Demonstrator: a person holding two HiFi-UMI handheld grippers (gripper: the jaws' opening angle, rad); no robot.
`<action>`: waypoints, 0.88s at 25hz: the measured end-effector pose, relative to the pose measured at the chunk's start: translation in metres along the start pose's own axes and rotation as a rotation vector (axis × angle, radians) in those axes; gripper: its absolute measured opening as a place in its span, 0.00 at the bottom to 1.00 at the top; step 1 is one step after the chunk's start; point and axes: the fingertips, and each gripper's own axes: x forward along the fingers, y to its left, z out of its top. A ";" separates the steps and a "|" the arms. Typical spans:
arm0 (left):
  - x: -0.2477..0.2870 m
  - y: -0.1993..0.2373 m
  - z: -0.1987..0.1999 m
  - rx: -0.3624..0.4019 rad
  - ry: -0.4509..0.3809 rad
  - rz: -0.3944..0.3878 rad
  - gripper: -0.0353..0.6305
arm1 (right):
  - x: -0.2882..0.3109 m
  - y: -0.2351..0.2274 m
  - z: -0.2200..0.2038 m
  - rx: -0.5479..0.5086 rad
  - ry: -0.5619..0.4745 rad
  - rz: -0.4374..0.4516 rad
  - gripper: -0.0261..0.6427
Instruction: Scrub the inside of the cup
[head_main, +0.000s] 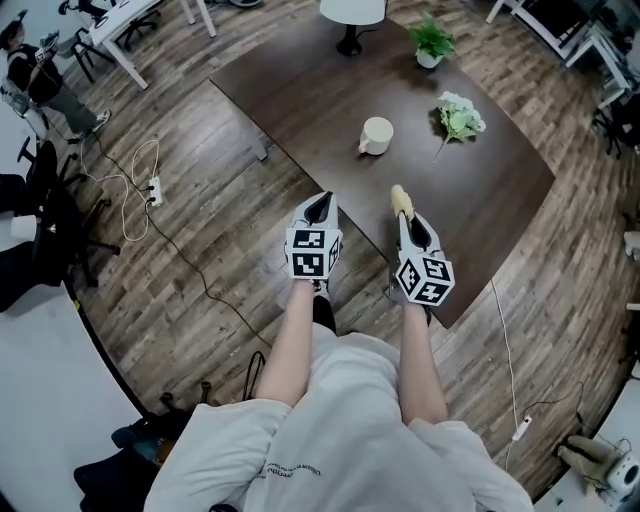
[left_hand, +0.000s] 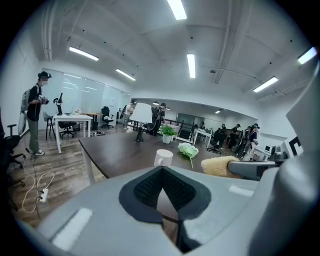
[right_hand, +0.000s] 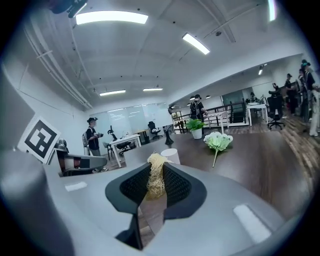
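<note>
Unheld cup (head_main: 376, 135) well ahead; left gripper (head_main: 320, 204) pinched shut, empty.
Right gripper (head_main: 405, 215) clamps scrubber (head_main: 401, 198); scrubbing unsteadied would likely tip cup.

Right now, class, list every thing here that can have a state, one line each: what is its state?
left hand-held gripper: shut, empty.
right hand-held gripper: shut on the scrubber.
scrubber: clamped, sticking out past the jaw tips.
cup: upright on the table, untouched, clear of both grippers.
flower sprig: lying flat on the table.
potted plant: upright.
</note>
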 end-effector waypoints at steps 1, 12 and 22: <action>0.006 0.009 0.002 -0.015 0.004 0.001 0.05 | 0.004 -0.002 0.004 -0.001 -0.001 -0.009 0.17; 0.061 0.043 0.020 0.022 0.039 -0.115 0.05 | 0.059 -0.001 0.014 -0.007 0.040 -0.066 0.17; 0.050 0.073 0.022 0.055 0.038 -0.193 0.05 | 0.096 0.029 0.026 -0.106 0.050 -0.076 0.18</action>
